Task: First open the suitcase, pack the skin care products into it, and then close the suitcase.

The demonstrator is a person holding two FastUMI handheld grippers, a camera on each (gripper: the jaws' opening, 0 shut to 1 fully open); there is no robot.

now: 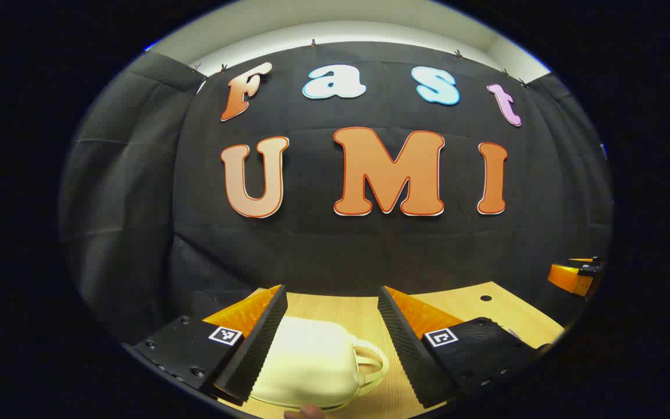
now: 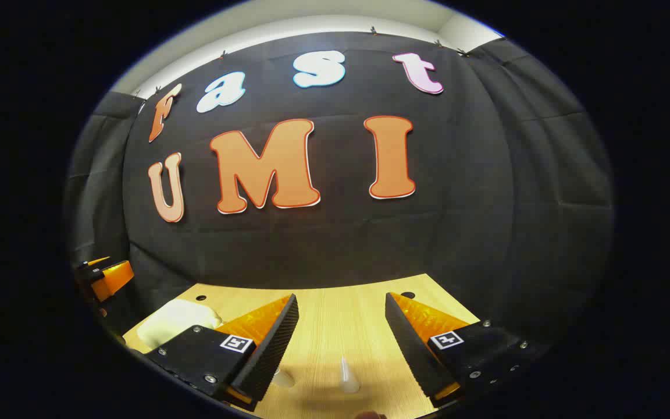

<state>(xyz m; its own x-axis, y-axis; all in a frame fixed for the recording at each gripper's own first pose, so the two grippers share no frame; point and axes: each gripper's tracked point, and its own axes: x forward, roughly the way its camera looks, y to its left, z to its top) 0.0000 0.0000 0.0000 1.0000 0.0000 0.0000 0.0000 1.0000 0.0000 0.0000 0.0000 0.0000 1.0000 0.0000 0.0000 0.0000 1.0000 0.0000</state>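
— Where does the left claw stand?

— Spread wide and holding nothing, hovering low over the pale wood surface. In the left gripper view the cream suitcase lies straight ahead at twelve o'clock, framed between the two fingers but touched by neither.

— And which way does the case lie?

— Flat and closed, lid up. Its looped handle sticks out toward three o'clock, so the long axis probably runs nine to three across the claw's line, though the near edge is cut off at the bottom of the view and I cannot be sure.

— The right claw?

— Equally wide apart, also empty. Just ahead of it, at twelve o'clock, a small white cone-capped skin care item stands upright on the wood; a second pale piece peeks past its left finger at ten o'clock, too hidden to name.

— Which is nearer the suitcase?

— The left, by some way. From the right gripper view the case sits off at nine to ten o'clock, with the other claw above it at the far edge. Opening looks to be the left's job.
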